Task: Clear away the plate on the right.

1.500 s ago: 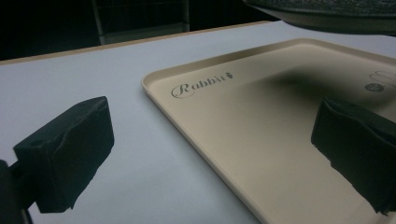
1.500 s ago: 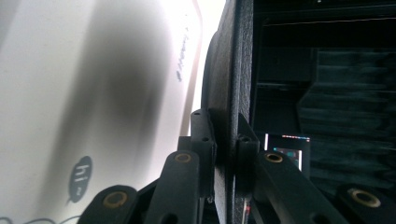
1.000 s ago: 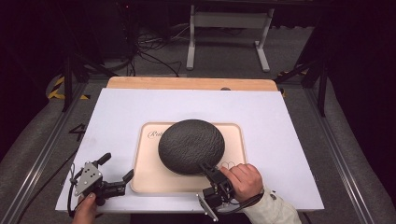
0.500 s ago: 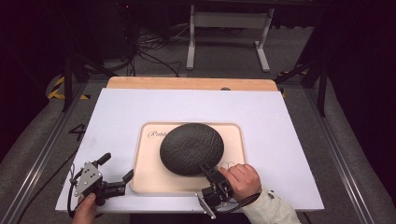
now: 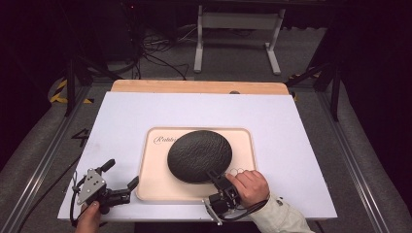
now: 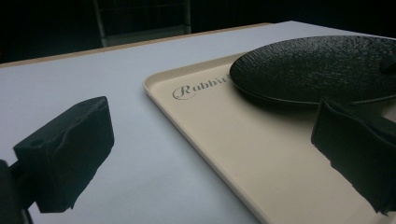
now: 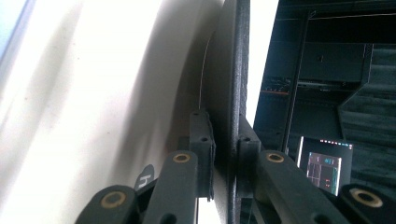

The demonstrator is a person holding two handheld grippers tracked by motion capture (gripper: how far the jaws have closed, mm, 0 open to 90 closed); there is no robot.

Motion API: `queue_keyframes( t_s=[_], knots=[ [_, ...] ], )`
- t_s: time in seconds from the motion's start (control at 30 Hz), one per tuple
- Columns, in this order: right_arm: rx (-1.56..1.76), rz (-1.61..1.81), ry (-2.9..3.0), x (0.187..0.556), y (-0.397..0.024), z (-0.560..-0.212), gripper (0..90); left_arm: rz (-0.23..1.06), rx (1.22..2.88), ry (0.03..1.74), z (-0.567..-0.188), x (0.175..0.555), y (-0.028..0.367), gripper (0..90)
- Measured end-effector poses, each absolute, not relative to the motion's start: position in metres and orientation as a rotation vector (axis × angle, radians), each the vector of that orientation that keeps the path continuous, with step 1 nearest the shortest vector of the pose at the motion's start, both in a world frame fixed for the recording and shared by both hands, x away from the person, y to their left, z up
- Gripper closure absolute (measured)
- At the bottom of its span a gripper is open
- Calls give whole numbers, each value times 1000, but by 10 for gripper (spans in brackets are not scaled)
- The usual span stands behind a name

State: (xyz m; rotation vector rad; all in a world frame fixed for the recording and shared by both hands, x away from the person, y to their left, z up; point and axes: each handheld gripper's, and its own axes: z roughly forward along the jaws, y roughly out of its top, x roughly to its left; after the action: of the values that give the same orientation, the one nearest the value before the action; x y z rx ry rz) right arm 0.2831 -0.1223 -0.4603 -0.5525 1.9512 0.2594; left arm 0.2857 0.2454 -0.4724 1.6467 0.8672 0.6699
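A round black textured plate (image 5: 199, 155) lies over the middle of a beige tray (image 5: 155, 189) printed with script lettering. My right gripper (image 5: 216, 177) is shut on the plate's near rim, one jaw under it and one on top; the right gripper view shows the plate's rim (image 7: 233, 70) edge-on, pinched in the gripper (image 7: 226, 154), with the tray (image 7: 93, 93) beside it. My left gripper (image 5: 120, 174) is open and holds nothing, at the tray's near left corner. In its own view the left gripper (image 6: 212, 156) straddles the tray's edge (image 6: 201, 126), with the plate (image 6: 317, 67) beyond.
A white sheet (image 5: 291, 131) covers the table, with a wooden strip (image 5: 194, 86) along its far edge. Beyond the table, a metal stand (image 5: 238, 29) and cables (image 5: 155, 58) are on the dark floor. The table's front edge is just below both hands.
The plate's far edge has come down and the plate now looks flatter over the tray, still in my right gripper. The left gripper has stayed put.
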Motion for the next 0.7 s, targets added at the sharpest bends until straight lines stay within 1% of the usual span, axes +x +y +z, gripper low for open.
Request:
queue_keyframes(
  t_s=[0.7],
  knots=[
    [-551,250,1981,286,-126,-467,850,667,1647,868,-472,286,245,3]
  ],
)
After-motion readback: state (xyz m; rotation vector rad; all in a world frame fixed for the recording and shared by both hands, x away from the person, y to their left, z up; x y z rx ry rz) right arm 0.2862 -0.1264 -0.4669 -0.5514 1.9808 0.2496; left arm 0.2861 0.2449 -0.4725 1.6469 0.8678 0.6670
